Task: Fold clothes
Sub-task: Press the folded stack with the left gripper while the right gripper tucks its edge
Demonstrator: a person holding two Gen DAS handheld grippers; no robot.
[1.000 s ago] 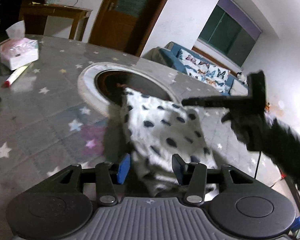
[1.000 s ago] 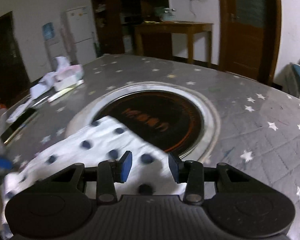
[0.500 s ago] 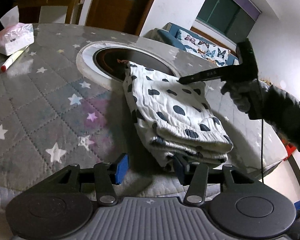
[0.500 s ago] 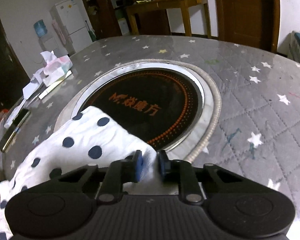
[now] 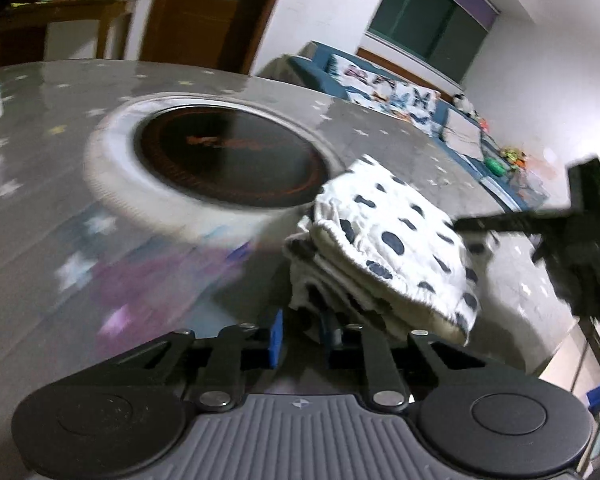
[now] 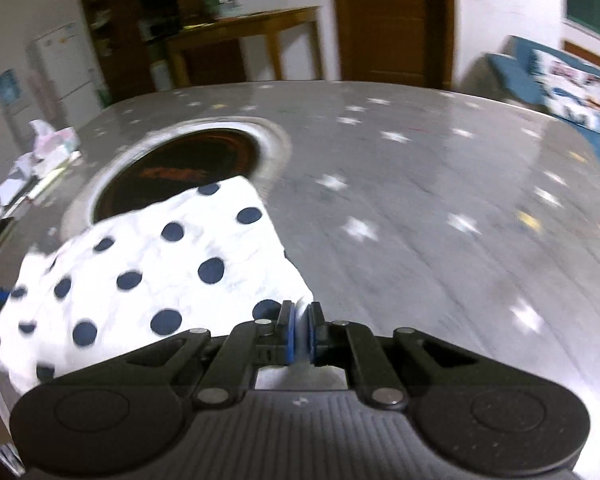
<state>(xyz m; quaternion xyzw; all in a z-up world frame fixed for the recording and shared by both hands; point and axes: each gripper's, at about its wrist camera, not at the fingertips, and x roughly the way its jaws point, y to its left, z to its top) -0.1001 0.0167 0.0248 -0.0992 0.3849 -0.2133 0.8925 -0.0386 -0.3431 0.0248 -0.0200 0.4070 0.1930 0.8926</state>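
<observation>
Cloth is being pinched between the blue pads of the right gripper, whose jaws are nearly together on a corner of the white cotton garment with dark navy polka dots. That grip at the very edge is probably there so the folded bundle can be steered or dragged without disturbing its layers. In the left wrist view the same garment is showing as a thick stack of several folded layers, lying on the grey quilted surface printed with pale stars, just to the right of the round black induction hob with its white ring set into that surface; one far corner is overlapping the hob's rim.

The left gripper is standing with its jaws apart, the near end of the bundle lying between or just beyond the blue pads; nothing is being squeezed there as far as I can tell, though motion blur is softening the detail. Holding it wide at the stack's end looks like readiness to square or lift the bundle. Folding seems almost finished.

Further out, a pink tissue box is sitting near the surface's far left edge, well apart from the garment.
</observation>
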